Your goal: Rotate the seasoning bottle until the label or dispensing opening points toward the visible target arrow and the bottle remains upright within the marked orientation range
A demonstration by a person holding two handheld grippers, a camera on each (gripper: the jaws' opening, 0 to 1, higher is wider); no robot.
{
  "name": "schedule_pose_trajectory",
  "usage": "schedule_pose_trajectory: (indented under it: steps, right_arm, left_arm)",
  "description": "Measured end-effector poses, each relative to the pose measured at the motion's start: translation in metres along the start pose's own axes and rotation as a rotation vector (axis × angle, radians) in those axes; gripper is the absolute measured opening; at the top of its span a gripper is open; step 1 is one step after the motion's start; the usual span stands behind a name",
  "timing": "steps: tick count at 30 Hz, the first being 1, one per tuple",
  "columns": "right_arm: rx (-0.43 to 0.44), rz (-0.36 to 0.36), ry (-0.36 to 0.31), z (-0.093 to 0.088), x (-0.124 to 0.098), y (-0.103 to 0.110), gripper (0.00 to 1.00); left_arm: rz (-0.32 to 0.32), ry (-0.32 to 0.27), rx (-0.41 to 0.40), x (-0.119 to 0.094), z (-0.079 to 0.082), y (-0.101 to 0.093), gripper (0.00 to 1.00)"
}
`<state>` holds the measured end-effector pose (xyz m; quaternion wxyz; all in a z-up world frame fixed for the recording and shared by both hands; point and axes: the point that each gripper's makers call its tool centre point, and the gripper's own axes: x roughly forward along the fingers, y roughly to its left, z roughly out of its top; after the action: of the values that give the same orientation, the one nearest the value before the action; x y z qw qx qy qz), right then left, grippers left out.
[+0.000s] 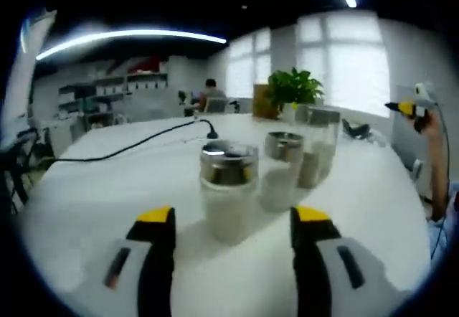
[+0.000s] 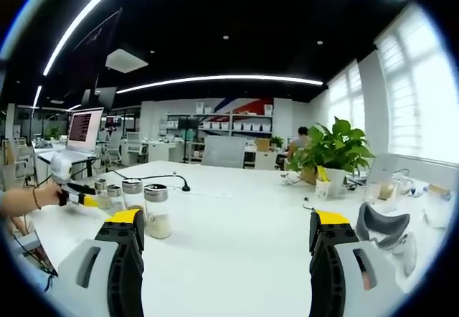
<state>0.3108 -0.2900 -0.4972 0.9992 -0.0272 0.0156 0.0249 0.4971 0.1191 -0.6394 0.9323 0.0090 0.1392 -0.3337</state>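
The nearest seasoning bottle (image 1: 228, 188) is clear glass with a shiny metal lid and white powder inside. It stands upright on the white table (image 1: 107, 188). My left gripper (image 1: 233, 216) is open, its yellow-tipped jaws on either side of this bottle with a gap on each side. Two more metal-lidded bottles (image 1: 281, 170) (image 1: 315, 148) stand behind it in a row. In the right gripper view the same row of bottles (image 2: 156, 213) is at the left, with the left gripper (image 2: 72, 188) and a hand beside it. My right gripper (image 2: 228, 218) is open over bare table, far from the bottles.
A black cable (image 1: 129, 145) runs across the table behind the bottles. A potted plant (image 2: 333, 152) stands at the far side, and a grey headset-like object (image 2: 384, 227) lies at the right. A laptop (image 2: 82, 127) is open on a desk at the left. A person sits in the background.
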Motion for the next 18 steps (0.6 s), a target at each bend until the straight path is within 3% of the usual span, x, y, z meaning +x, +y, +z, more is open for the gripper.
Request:
schedule_pose_trajectory:
  steps: [2,6,8,10,14,16,18]
  right_arm:
    - [0.004,-0.008,-0.007,0.002,-0.001,-0.002,0.99]
    - [-0.018,-0.096,-0.018,0.004,-0.005,-0.019,0.99]
    - [-0.019,-0.094,-0.016,0.004,-0.007,-0.022,0.99]
    - [-0.019,-0.091,-0.017,0.004,-0.008,-0.022,0.99]
    - [-0.014,-0.092,-0.019,0.004,-0.008,-0.023,0.99]
    - [-0.013,-0.082,-0.008,0.002,-0.007,-0.023,0.99]
    - [-0.012,-0.074,-0.001,0.0,-0.006,-0.021,0.99]
  left_arm:
    - [0.038,0.001,-0.017,0.0,-0.002,-0.003,0.66]
    - [0.106,0.011,-0.056,0.003,-0.004,-0.004,0.66]
    - [0.156,-0.083,-0.051,0.003,0.011,0.002,0.65]
    - [0.235,-0.098,-0.029,-0.001,0.018,0.01,0.61]
    - [0.255,-0.107,-0.038,0.002,0.022,0.009,0.55]
    - [0.236,-0.155,-0.063,0.005,0.029,0.006,0.51]
    - [0.264,-0.132,-0.023,0.007,0.029,0.006,0.49]
